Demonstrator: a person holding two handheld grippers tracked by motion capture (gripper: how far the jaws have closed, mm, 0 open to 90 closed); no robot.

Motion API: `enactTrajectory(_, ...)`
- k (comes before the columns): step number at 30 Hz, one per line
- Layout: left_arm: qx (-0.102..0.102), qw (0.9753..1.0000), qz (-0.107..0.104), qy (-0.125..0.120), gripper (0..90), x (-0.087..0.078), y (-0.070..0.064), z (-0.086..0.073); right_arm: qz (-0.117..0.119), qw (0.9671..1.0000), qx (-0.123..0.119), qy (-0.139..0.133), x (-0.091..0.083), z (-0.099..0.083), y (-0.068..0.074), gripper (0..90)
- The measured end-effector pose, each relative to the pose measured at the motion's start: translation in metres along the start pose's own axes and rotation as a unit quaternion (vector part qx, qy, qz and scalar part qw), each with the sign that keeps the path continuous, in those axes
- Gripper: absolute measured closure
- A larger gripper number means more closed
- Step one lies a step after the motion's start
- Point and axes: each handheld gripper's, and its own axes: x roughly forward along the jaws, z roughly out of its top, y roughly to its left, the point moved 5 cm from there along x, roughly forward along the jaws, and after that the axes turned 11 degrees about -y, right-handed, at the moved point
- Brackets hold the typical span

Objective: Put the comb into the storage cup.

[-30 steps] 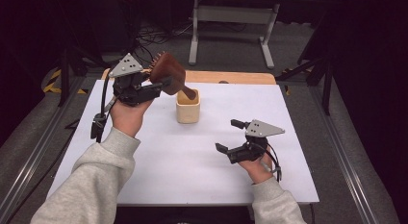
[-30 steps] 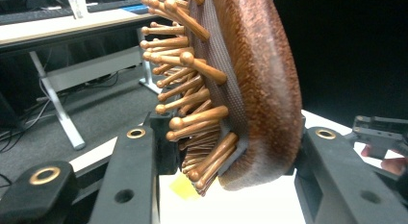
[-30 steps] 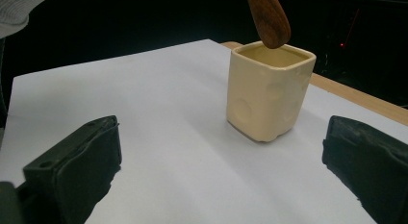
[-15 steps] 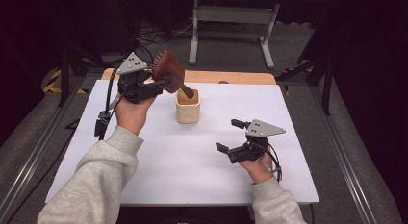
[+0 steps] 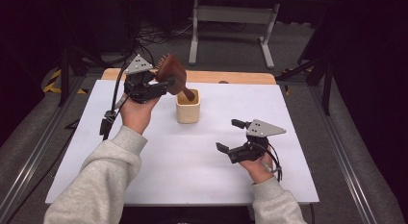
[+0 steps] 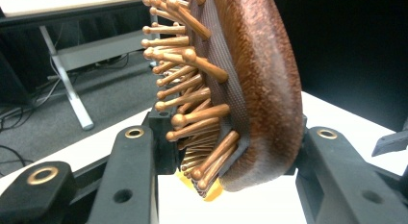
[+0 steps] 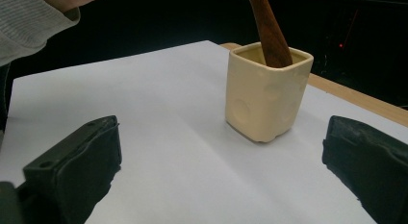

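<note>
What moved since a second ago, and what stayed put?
The left gripper, shut on the wooden hairbrush, shifted slightly toward the cream cup, tilting the brush head a little; its handle is in the cup as before. The cup and the open right gripper stayed where they were on the white table.

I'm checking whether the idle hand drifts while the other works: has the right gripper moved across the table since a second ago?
No. The right gripper sits at the same spot on the white table, equally far right of and nearer than the cream cup.
</note>
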Motion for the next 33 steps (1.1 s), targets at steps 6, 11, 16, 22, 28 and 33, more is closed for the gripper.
enactTrajectory(6, -0.011, 0.9999, 0.005, 0.012, 57.0, 0.009, 0.005, -0.010, 0.000, 1.0000, 0.001, 0.001, 0.000, 0.000, 0.000, 0.6)
enactTrajectory(11, -0.018, 0.9996, 0.007, 0.022, 56.8, 0.015, 0.009, -0.017, 0.000, 1.0000, 0.001, 0.001, 0.000, 0.000, -0.001, 0.6)
enactTrajectory(16, -0.022, 0.9993, 0.007, 0.031, 56.7, 0.019, 0.010, -0.022, 0.000, 1.0000, 0.002, 0.001, -0.001, -0.001, -0.001, 0.6)
enactTrajectory(22, -0.026, 0.9989, 0.006, 0.040, 56.5, 0.023, 0.010, -0.025, 0.001, 1.0000, 0.002, 0.001, -0.001, -0.001, -0.001, 0.6)
enactTrajectory(28, -0.028, 0.9984, 0.005, 0.049, 56.3, 0.027, 0.009, -0.028, 0.002, 1.0000, 0.002, 0.002, 0.000, -0.001, 0.000, 0.6)
enactTrajectory(33, -0.030, 0.9979, 0.005, 0.057, 56.0, 0.028, 0.009, -0.030, 0.002, 1.0000, 0.002, 0.002, 0.000, -0.001, -0.001, 0.6)
